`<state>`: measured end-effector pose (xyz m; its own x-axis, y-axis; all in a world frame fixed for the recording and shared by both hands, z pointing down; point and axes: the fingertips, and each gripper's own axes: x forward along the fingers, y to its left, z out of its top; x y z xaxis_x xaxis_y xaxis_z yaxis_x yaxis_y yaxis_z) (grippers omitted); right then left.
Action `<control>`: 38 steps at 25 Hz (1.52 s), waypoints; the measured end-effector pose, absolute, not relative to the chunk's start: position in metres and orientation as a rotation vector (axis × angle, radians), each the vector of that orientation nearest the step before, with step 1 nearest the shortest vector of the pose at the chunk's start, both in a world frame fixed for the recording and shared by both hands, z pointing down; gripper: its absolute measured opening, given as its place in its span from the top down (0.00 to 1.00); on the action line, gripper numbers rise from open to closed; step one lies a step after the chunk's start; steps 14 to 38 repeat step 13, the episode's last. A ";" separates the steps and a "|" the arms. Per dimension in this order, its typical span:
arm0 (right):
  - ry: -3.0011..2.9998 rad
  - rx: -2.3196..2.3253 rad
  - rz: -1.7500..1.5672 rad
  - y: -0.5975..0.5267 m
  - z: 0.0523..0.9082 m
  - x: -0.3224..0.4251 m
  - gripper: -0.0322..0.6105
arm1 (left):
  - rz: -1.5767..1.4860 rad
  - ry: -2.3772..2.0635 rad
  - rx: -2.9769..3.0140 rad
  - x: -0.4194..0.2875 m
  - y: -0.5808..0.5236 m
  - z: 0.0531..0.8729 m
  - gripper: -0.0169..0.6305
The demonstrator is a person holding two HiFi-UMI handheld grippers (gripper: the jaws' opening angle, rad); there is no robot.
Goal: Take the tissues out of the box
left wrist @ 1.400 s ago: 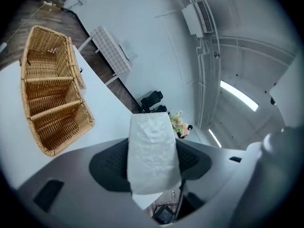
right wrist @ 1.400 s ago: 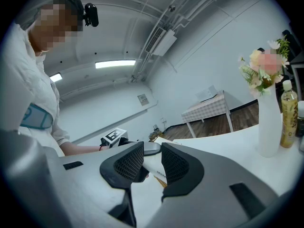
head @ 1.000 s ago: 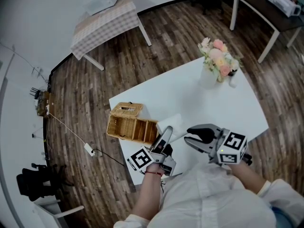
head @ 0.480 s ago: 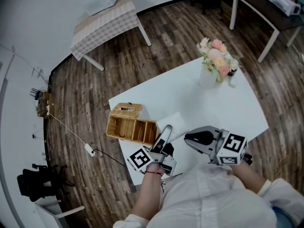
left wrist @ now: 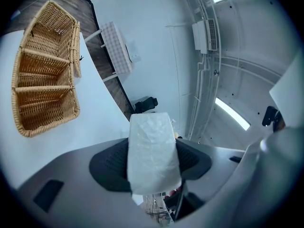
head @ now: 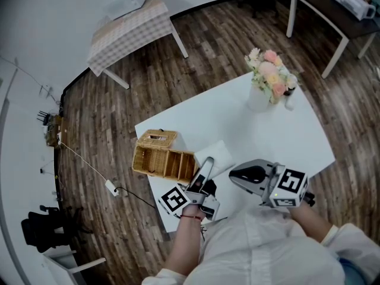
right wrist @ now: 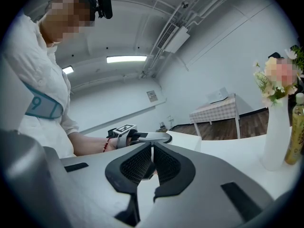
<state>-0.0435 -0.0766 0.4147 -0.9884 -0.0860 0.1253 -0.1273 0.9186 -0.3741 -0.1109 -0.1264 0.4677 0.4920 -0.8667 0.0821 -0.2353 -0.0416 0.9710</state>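
At the near-left corner of the white table, left gripper is clamped on the tissue pack. Left gripper view confirms it: both dark pads press the sides of the white, plastic-wrapped pack, which sticks out past the jaw tips. The pack is outside the wicker box, just beside the box's right end and over the tabletop. Can't tell whether it rests on the table or hangs just above it. The box sits at the table's left edge, open side up with dividers showing inside, and its slotted lid is folded back on the far side. Nothing visible in the compartments from the left gripper view. Right gripper sits to the right of the left one, low over the near edge of the table. Its jaws are together, pads meeting at the tips with nothing between them, and it points across at the left gripper. At the far-right of the table stand a white vase of pink and cream flowers and a small bottle, well apart from both grippers. Off the table: a checkered-cloth side table by the wall and a power strip on the wood floor.
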 end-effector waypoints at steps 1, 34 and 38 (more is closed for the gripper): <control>-2.970 0.164 0.594 -0.076 0.415 -0.043 0.89 | -0.675 -0.983 1.567 -0.111 -0.126 0.467 0.58; -2.962 0.144 0.597 -0.073 0.414 -0.044 0.89 | -0.677 -0.989 1.560 -0.111 -0.124 0.469 0.58; -2.962 0.144 0.597 -0.073 0.414 -0.044 0.89 | -0.677 -0.989 1.560 -0.111 -0.124 0.469 0.58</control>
